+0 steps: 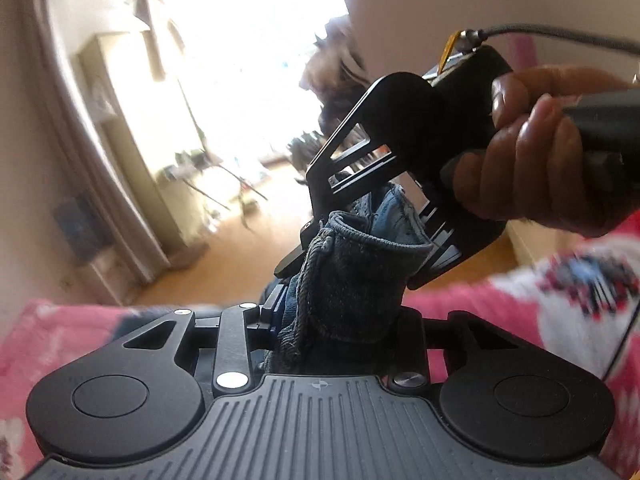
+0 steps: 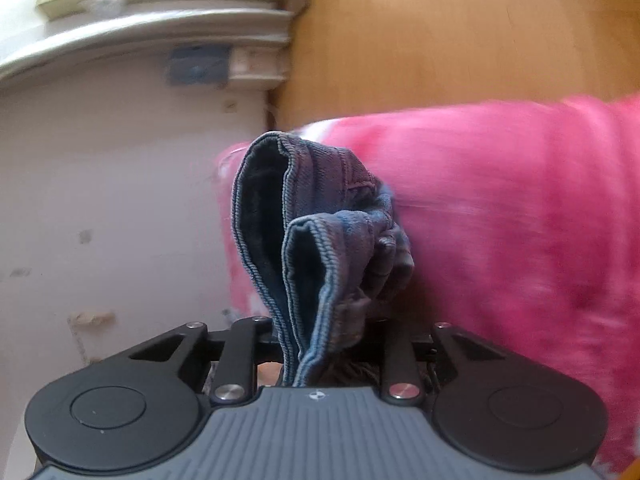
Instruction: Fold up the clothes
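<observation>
A blue denim garment (image 1: 352, 280) is bunched between both grippers, held up in the air. My left gripper (image 1: 332, 320) is shut on a thick folded hem of it. My right gripper (image 2: 320, 344) is shut on another folded hem of the same denim (image 2: 320, 240), whose stitched edges stand up in front of the camera. In the left wrist view the right gripper (image 1: 360, 236) shows close ahead, held by a hand (image 1: 532, 152), its fingers clamped on the denim just above my left one. The fingertips of both grippers are hidden by cloth.
A pink and white patterned blanket (image 2: 500, 220) lies below and to the right, and also shows in the left wrist view (image 1: 520, 312). A wooden floor (image 2: 440, 40), a pale wall (image 2: 120, 200) and a bright window (image 1: 248, 40) lie beyond. A cable (image 1: 552, 36) trails from the right gripper.
</observation>
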A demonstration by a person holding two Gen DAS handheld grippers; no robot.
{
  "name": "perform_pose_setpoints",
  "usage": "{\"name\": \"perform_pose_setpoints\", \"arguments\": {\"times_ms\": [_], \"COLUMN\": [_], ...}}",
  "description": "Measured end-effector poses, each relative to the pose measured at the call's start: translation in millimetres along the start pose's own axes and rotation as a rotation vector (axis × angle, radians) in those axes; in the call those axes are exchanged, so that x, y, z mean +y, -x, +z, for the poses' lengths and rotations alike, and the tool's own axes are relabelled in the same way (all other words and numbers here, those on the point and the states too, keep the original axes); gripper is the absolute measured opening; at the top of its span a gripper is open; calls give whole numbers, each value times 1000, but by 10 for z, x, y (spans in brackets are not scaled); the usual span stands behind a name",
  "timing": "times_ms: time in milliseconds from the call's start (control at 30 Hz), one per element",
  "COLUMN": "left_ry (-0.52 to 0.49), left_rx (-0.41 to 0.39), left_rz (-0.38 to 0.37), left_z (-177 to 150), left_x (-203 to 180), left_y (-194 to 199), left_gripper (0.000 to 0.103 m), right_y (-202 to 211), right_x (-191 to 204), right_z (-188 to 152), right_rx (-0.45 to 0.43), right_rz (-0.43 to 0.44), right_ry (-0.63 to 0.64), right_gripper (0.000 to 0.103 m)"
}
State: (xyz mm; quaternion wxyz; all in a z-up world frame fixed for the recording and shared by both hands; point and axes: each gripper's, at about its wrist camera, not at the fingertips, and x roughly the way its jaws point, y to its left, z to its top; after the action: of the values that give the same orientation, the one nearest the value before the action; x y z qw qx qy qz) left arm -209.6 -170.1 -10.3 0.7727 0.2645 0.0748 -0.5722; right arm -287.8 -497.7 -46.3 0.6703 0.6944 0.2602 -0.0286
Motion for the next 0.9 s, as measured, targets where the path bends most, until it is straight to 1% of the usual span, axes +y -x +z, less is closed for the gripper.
{"name": "perform_pose_setpoints", "arguments": {"times_ms": [33,100,167,233,300,367,433,500,567,600,633,700,733,767,833,900], "left_ry": [19,74,133,226,363,536,728,900,981,1007,1024,1056,1073,1089,1108,1080], "left_rx": [-7,-29,-45,-52,-58,-69,-87,-101,-90,-66,-41,7,31,55,112,176], "left_rz": [14,45,68,70,59,78,117,189,259,286,289,283,249,207,87,-51], "left_z": [95,244,335,336,248,88,-119,-302,-438,-498,-541,-618,-647,-672,-671,-660], "left_x": [93,264,417,582,777,987,1220,1447,1618,1667,1675,1675,1640,1595,1478,1219], "left_y": [30,143,280,461,683,921,1118,1220,1178,1119,1009,761,641,523,252,35], "left_gripper": [39,48,54,55,55,55,56,56,56,56,56,55,55,55,55,55], "right_y": [-25,-78,-133,-190,-199,-159,-35,89,261,361,476,706,823,943,1186,1414], "right_x": [204,625,1040,1422,1713,1993,2195,2349,2502,2545,2578,2645,2670,2678,2651,2569], "right_z": [24,75,137,182,178,139,79,19,-79,-128,-199,-342,-416,-493,-636,-769], "right_rx": [12,37,58,75,86,92,92,88,77,72,65,50,42,35,17,-2], "right_rz": [2,7,13,15,32,74,123,169,209,220,228,243,246,243,229,206], "right_ry": [40,123,189,232,259,274,275,272,270,270,268,263,259,253,235,215], "right_gripper": [26,26,25,25,25,25,25,25,25,25,25,25,25,25,26,26]}}
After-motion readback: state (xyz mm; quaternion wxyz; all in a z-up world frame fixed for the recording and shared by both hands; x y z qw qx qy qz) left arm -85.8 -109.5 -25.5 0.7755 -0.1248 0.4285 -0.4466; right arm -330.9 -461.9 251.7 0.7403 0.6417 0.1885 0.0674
